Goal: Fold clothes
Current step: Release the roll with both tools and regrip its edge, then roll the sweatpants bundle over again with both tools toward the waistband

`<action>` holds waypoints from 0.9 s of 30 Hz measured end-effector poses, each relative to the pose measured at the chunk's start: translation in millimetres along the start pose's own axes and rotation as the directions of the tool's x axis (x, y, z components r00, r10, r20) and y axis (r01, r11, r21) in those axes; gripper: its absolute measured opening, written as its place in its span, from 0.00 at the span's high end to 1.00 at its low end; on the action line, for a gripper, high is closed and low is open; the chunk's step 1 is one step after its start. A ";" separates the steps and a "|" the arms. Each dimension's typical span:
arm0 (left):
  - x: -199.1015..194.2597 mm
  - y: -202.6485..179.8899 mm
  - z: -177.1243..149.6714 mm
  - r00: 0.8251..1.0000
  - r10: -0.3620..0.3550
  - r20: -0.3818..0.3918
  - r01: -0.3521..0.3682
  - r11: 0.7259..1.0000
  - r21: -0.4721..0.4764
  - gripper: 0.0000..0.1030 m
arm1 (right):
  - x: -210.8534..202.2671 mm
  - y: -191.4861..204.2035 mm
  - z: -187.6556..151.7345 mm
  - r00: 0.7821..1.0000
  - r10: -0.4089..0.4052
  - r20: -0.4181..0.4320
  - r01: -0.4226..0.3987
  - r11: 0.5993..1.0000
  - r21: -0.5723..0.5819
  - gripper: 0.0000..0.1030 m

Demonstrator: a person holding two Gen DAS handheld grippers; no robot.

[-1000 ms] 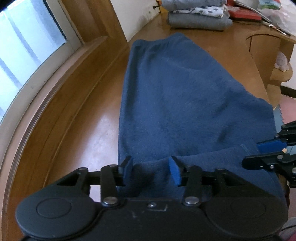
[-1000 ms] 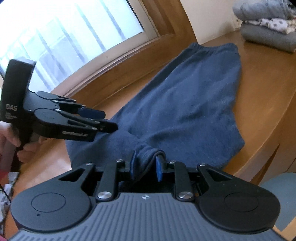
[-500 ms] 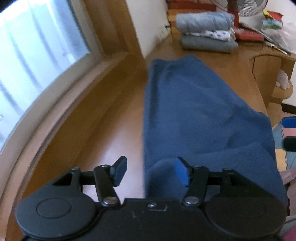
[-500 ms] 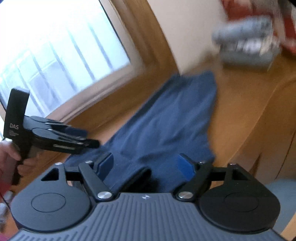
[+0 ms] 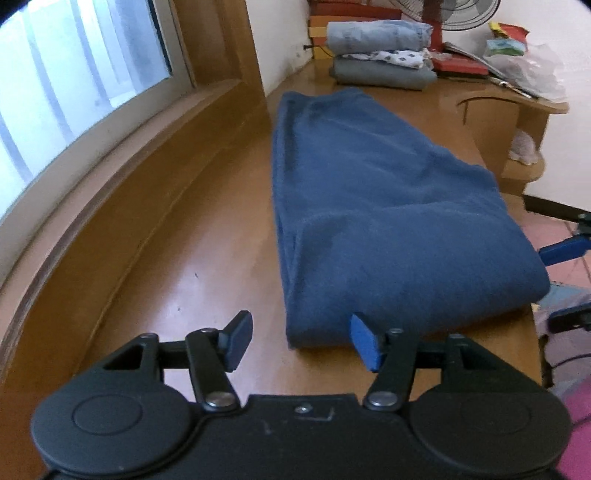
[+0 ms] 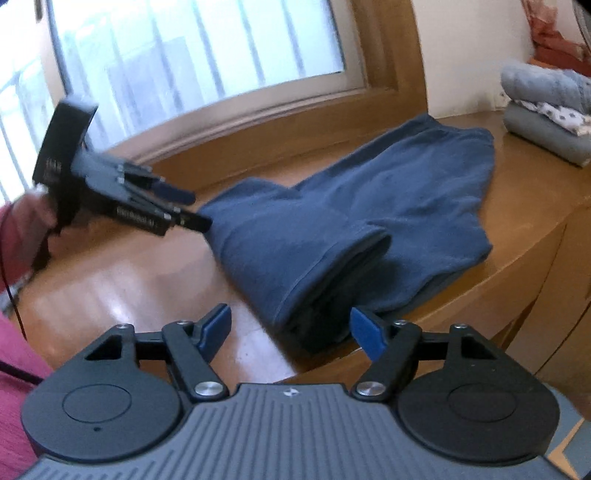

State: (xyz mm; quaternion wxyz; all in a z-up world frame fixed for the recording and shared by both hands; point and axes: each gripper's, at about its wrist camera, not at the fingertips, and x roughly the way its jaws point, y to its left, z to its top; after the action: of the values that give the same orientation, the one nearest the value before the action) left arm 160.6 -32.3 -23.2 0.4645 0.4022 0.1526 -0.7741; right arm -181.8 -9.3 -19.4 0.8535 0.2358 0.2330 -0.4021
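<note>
A dark blue fleece garment (image 5: 388, 206) lies lengthwise on the wooden table (image 5: 207, 266), its near end folded back over itself into a thick doubled edge (image 6: 325, 273). My left gripper (image 5: 301, 341) is open just short of that folded end, with nothing between its fingers. The right gripper (image 6: 291, 334) is also open and empty, close to the fold's corner at the table's front edge. In the right wrist view the left gripper (image 6: 181, 208) appears held in a hand, its tips near the fold. The right gripper's blue pads (image 5: 563, 251) show at the left wrist view's right edge.
A stack of folded clothes (image 5: 380, 55) sits at the table's far end, also seen in the right wrist view (image 6: 546, 110). A fan (image 5: 454, 14), red books and a plastic bag (image 5: 528, 66) stand behind it. A window (image 5: 74, 92) with a wooden sill runs along the left.
Both grippers held the garment's near end a second ago; both have opened and let go. The end now rests folded over the garment, and both grippers have drawn back.
</note>
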 end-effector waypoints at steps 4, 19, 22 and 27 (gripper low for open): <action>1.0 10.6 -6.6 0.999 -0.031 -0.017 0.031 1.000 0.004 0.45 | 4.4 7.6 -1.1 1.000 -0.027 -0.007 0.027 0.999 -0.030 0.28; 40.5 -19.9 5.9 0.990 -0.132 0.038 0.128 0.987 0.093 0.55 | 34.3 25.8 -7.9 0.988 -0.155 0.004 0.154 0.980 -0.123 0.71; 25.5 -17.6 5.8 0.982 -0.163 0.093 0.157 0.985 0.068 0.56 | 26.6 20.3 -2.1 0.993 -0.116 0.018 0.117 0.988 -0.102 0.75; -12.5 -14.8 15.4 0.963 -0.209 0.168 0.214 0.977 -0.009 0.56 | 1.1 -7.1 17.2 0.999 0.009 0.041 -0.010 1.000 0.029 0.75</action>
State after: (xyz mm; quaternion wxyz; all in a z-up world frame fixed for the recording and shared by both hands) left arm 143.8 -26.5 -6.0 0.3956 0.3115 0.1658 -0.8479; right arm -183.3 -24.1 -8.2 0.8565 0.2411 0.2084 -0.4060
